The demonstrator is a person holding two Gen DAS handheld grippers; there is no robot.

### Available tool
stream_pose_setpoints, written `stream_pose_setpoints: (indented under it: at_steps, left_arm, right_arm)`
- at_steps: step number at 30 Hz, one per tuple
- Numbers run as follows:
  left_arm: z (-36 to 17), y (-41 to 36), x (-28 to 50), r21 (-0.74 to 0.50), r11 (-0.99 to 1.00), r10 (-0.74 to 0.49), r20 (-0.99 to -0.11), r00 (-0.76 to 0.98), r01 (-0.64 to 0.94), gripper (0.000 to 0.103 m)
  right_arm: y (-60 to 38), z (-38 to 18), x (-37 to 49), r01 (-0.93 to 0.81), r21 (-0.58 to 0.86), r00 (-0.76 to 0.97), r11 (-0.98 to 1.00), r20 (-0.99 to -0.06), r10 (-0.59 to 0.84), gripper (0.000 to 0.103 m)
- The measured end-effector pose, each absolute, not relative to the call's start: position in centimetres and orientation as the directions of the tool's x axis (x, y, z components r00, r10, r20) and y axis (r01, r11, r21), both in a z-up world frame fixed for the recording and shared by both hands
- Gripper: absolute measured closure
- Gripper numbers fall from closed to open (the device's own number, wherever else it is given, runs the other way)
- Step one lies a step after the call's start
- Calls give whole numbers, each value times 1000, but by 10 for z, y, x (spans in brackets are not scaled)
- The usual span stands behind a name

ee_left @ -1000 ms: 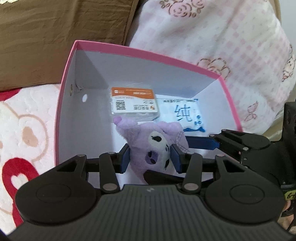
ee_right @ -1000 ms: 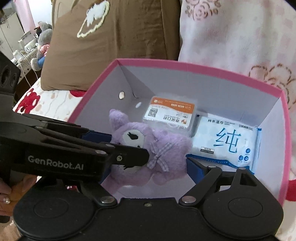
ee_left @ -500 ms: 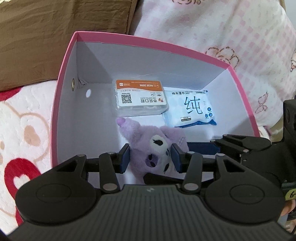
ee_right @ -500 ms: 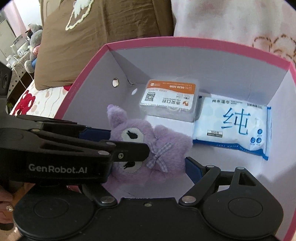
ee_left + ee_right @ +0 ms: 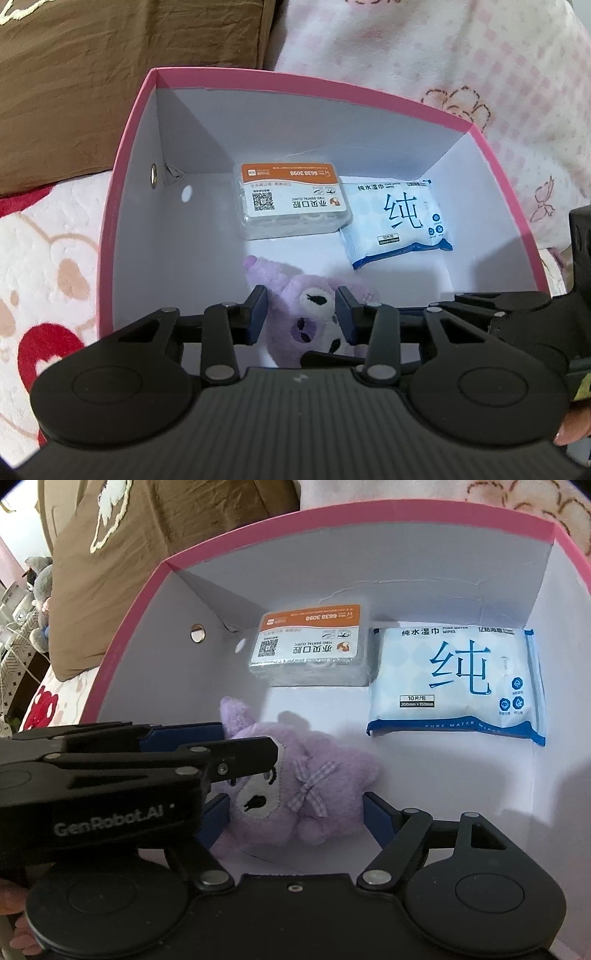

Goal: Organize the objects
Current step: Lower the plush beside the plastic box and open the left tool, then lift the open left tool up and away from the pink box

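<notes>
The box (image 5: 125, 206) is showing a pink rim and plain white walls. The plush toy (image 5: 306, 775) is glowing soft purple, wearing a lilac checked bow and a white face patch. The wipes pack (image 5: 458, 679) is looking white with blue lettering, the dental box (image 5: 310, 642) white under an orange band. A brown cushion (image 5: 110, 74) is sitting beside pink-checked bedding (image 5: 443, 55).

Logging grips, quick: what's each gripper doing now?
Left gripper: shut on the purple plush toy, jaws just closing further.
Right gripper: open, just closing around that toy, pads not pressing.
</notes>
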State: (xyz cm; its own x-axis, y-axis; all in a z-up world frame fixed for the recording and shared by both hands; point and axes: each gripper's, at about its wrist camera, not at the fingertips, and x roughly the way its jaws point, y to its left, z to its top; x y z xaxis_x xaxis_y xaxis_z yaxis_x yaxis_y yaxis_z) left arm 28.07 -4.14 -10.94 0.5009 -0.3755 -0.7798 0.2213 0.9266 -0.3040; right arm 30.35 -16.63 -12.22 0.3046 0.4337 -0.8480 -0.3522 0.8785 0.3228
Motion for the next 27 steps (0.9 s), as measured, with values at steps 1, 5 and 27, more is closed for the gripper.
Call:
stream_pose_setpoints:
  at_steps: [1, 5, 27]
  left_arm:
    - [-109, -41, 281, -304, 927, -374, -778, 505, 218, 64]
    - [-101, -39, 280, -280, 933, -358, -773, 523, 225, 64]
    - [-54, -30, 255, -240, 950, -311, -788, 531, 200, 59]
  right_arm:
    - [-166, -122, 303, -348, 320, 307, 881, -849, 430, 22]
    - [-162, -125, 305, -316, 358, 293, 879, -844, 449, 18]
    - [-173, -64, 261, -515, 244, 419, 822, -765, 490, 15]
